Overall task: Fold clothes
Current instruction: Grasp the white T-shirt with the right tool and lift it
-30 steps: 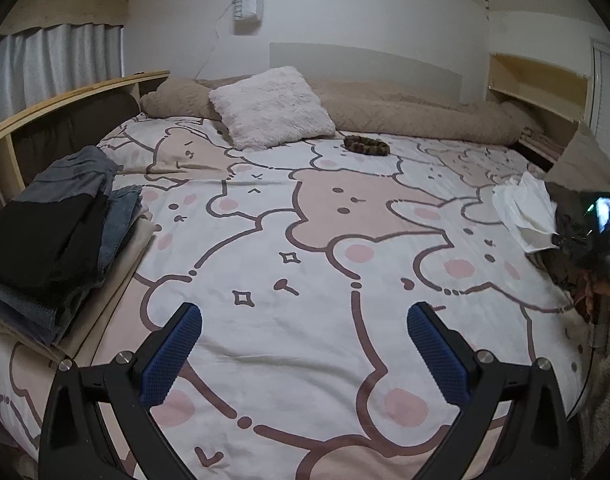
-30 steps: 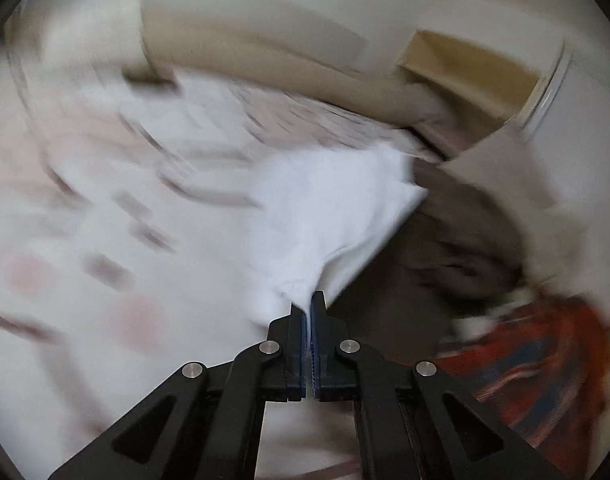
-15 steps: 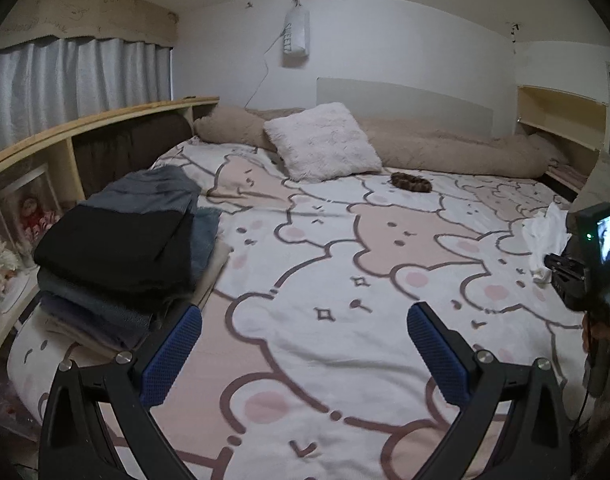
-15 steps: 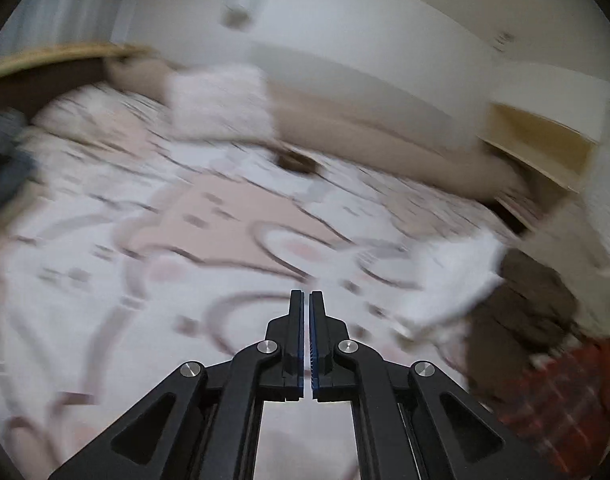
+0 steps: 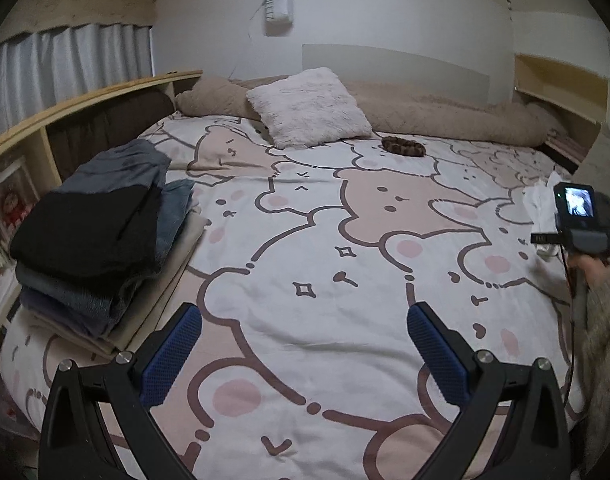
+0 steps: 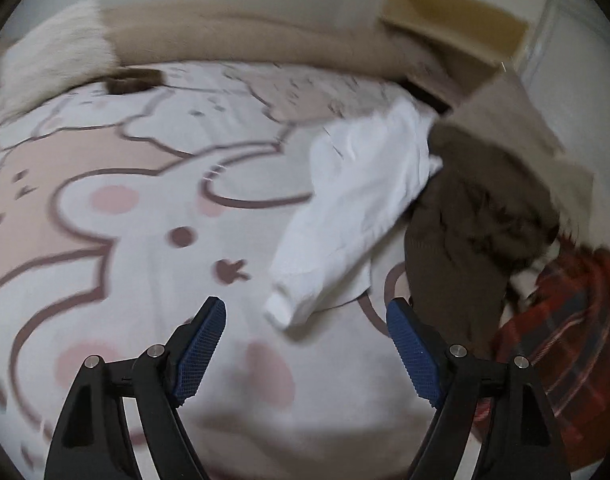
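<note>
Left wrist view: the left claw (image 5: 304,354) hangs wide open over the bed (image 5: 345,320), nothing between its ribbed blue pads, which stand well apart above a smooth cover printed with pink and white cartoon bears outlined in brown. At the bed's left edge lies a neat stack of folded clothes (image 5: 93,240), a black soft knit on top, grey and blue layers under it, a beige one at the bottom. A fluffy square pillow (image 5: 309,106) sits at the bed's head, with a small brown ring-shaped thing (image 5: 403,146) just beside it.

Right wrist view, blurred: the right claw (image 6: 306,354) has just been opening and stands wide, empty. A crumpled white garment (image 6: 357,208) lies on the bed just ahead of it, near the right edge, touching a brown fuzzy heap (image 6: 477,216); a red plaid cloth (image 6: 565,340) lies at the bed's right edge.
</note>
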Demonstrator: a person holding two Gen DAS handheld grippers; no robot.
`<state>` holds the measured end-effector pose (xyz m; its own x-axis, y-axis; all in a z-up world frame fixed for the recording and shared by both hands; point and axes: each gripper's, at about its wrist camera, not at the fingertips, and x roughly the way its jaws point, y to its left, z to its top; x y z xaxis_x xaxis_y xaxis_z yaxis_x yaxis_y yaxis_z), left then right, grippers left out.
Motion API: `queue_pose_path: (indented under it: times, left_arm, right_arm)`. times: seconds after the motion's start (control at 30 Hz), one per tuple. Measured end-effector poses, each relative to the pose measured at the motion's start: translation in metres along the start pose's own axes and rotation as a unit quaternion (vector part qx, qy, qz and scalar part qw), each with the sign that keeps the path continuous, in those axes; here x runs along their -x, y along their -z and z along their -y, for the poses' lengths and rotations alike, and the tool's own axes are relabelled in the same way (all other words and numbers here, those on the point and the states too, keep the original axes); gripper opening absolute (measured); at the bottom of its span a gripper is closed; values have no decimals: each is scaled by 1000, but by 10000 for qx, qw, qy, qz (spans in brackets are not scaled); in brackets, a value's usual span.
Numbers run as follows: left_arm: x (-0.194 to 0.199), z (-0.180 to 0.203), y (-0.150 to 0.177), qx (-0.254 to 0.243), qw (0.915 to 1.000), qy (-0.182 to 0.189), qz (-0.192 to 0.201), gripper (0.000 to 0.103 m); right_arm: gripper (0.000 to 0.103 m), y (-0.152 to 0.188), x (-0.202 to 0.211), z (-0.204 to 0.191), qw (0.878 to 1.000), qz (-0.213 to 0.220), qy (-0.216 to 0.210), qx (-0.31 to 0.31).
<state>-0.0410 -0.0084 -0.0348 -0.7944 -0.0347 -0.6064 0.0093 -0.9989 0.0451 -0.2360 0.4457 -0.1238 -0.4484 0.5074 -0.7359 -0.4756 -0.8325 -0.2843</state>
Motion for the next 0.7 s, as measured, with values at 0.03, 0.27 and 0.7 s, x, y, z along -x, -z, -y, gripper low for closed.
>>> queue_pose_path:
  times: [0.03, 0.27, 0.7]
  left_arm:
    - [-1, 2, -1, -38, 10000, -20, -5, 103]
    - [-5, 11, -4, -221, 9997, -89, -18, 103]
    - [28, -20, -11, 120, 9986, -220, 470, 103]
  right_arm:
    - [79, -5, -16, 2, 9997, -174, 54, -130]
    - [10, -8, -56, 16, 9943, -493, -767, -545]
    - [8, -4, 207, -11, 8517, 1639, -4975, 177]
